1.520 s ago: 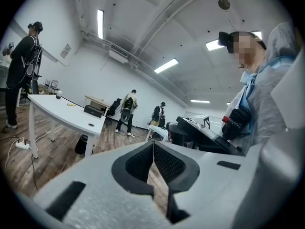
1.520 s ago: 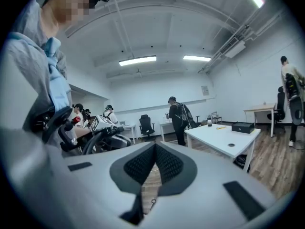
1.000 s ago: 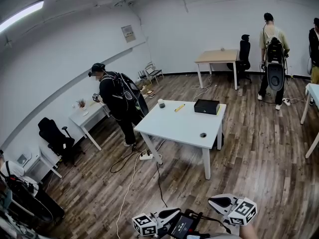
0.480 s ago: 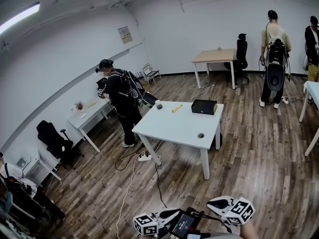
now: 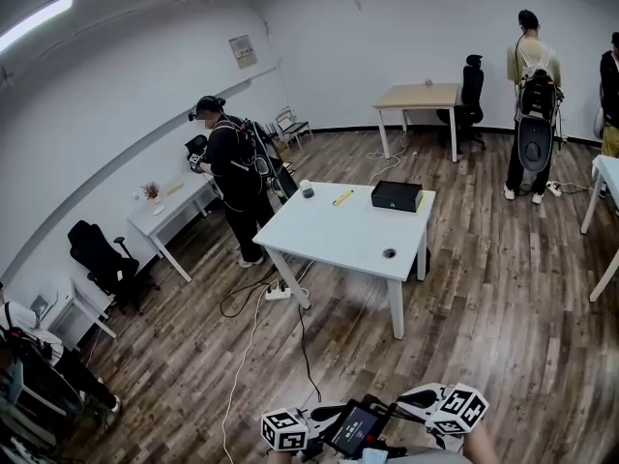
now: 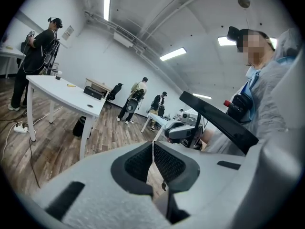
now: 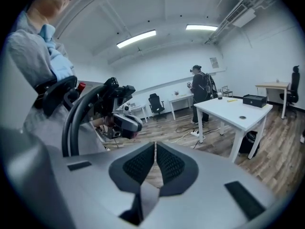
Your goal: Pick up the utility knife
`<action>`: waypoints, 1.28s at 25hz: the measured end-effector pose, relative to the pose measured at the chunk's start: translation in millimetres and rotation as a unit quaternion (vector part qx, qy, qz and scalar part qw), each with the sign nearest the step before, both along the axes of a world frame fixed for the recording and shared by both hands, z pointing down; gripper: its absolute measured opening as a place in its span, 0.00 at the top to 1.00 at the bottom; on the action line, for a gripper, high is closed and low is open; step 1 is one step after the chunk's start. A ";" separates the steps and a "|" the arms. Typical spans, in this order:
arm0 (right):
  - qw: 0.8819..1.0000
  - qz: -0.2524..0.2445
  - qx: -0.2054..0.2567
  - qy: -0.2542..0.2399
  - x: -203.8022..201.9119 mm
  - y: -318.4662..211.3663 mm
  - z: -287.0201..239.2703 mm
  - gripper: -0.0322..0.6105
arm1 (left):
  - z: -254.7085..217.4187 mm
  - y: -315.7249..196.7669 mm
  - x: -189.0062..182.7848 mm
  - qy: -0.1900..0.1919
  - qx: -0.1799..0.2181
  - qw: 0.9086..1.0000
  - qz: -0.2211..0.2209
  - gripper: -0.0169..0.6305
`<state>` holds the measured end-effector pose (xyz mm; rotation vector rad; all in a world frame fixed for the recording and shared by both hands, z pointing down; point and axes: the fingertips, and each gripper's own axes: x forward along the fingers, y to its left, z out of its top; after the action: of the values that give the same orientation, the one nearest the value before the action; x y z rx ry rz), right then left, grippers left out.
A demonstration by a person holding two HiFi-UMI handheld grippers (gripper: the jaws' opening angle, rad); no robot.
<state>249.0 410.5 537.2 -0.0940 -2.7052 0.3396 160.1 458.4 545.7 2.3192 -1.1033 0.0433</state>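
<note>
Your 2 tongs are both pinched shut on nothing: left gripper [image 6: 152, 146], right gripper [image 7: 155, 148]. The yellow utility knife [image 5: 342, 197] lies on the white table [image 5: 334, 245] well away from you, near a black box [image 5: 397, 195].

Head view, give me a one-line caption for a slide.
Left gripper and right gripper held low, far from the white table where the yellow utility knife lies near a black box.
</note>
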 end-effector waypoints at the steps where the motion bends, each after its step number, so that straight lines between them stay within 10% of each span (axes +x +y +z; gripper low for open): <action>1: 1.000 -0.002 -0.001 0.002 -0.9 -1.4 1.6 0.90 | 1.7 -2.1 -1.2 0.002 -0.003 1.000 0.001 0.95; 14: 0.999 0.021 -0.004 0.027 -43.1 -68.4 13.3 0.90 | 7.9 -82.9 -45.4 0.020 0.013 0.999 0.031 0.95; 32: 0.999 0.042 0.018 0.008 -229.0 -177.1 -9.1 0.90 | -9.4 -176.3 -241.9 0.017 0.039 0.999 0.010 0.95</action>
<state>20.1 233.4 528.1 0.0337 -2.7044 0.3150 -81.9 282.1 536.3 2.3903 -1.0839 -0.0315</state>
